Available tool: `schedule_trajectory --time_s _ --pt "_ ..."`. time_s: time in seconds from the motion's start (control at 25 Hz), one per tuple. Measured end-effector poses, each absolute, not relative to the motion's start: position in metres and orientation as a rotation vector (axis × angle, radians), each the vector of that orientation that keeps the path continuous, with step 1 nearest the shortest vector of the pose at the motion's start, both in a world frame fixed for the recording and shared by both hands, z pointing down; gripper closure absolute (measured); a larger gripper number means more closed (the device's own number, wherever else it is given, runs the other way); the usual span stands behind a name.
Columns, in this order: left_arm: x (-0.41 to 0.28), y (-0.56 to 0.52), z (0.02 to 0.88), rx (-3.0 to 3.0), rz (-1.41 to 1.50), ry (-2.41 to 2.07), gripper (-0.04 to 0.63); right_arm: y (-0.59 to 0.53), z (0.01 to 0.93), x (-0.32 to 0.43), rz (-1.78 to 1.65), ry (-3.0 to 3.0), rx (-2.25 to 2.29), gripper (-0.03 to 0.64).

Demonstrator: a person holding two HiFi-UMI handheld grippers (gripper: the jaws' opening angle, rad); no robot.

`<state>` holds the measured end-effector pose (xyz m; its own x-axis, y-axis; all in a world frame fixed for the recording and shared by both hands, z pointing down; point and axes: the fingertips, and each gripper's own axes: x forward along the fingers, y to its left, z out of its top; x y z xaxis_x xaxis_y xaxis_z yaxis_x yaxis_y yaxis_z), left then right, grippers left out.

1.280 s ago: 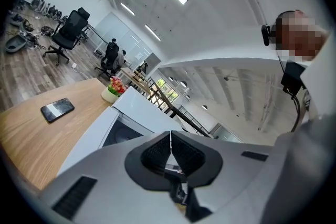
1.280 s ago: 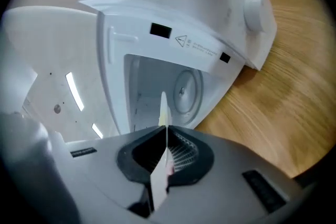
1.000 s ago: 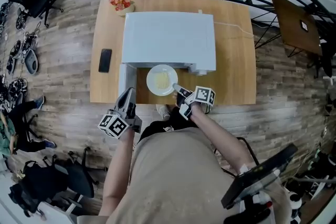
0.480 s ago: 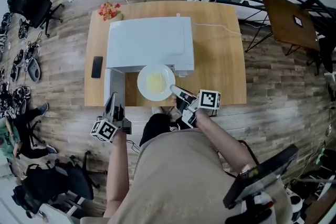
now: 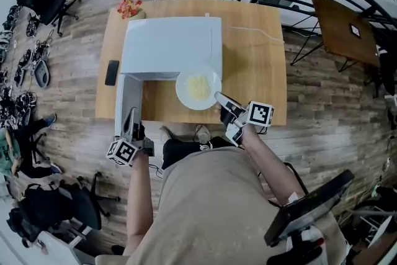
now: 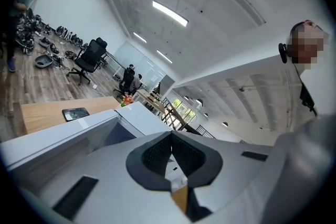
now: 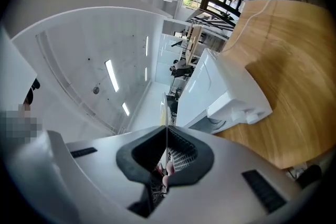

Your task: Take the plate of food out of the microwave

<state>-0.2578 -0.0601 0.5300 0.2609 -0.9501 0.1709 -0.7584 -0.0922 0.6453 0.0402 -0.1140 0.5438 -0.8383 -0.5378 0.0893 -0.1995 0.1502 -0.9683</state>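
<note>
Pinching the near rim of the plate (image 5: pixel 183 91), the right gripper (image 5: pixel 219 97) has its jaws closed right down on the thin edge. In the right gripper view the plate (image 7: pixel 166 110) shows as a fine line running out from between the pads, so the hold is narrow and sits on the lip alone. The plate is outside the microwave (image 5: pixel 170 46), in front of its right front corner and over the front strip of the counter (image 5: pixel 254 65). A pale yellow helping of food (image 5: pixel 198 87) lies in its middle. The microwave door (image 5: pixel 127 102) stands swung open at the left.

The left gripper (image 5: pixel 132 124) sits low by that door (off the counter's front edge), its jaws together with nothing between them.

The plate looks like glazed ceramic: stiff, smooth, likely slippery under the pads and breakable if dropped. Held at one edge, its weight and the food's hang out beyond the grip, so it will probably want to droop away from the gripper. Keeping it level matters more than speed. A deeper bite on the rim would be steadier, and setting it flat on the bare counter looks like the safe finish.
</note>
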Motion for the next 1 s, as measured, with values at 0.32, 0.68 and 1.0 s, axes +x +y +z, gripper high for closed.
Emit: schedule_trajectory --time_s 0.32,0.68,1.0 --pt "-0.254 -0.055 0.532 1.881 -0.358 -1.545 0.592 -0.108 0.561 0.035 -1.762 2.227 -0.721 0.6" --pt "-0.256 -0.042 0.551 1.885 -0.285 -1.551 0.592 -0.093 0.64 -0.005 -1.944 2.29 -0.804 0.6" --pt "-0.239 -0.033 0.567 1.906 -0.195 -1.523 0.592 -0.082 0.742 -0.041 -2.153 2.249 -0.864 0.6"
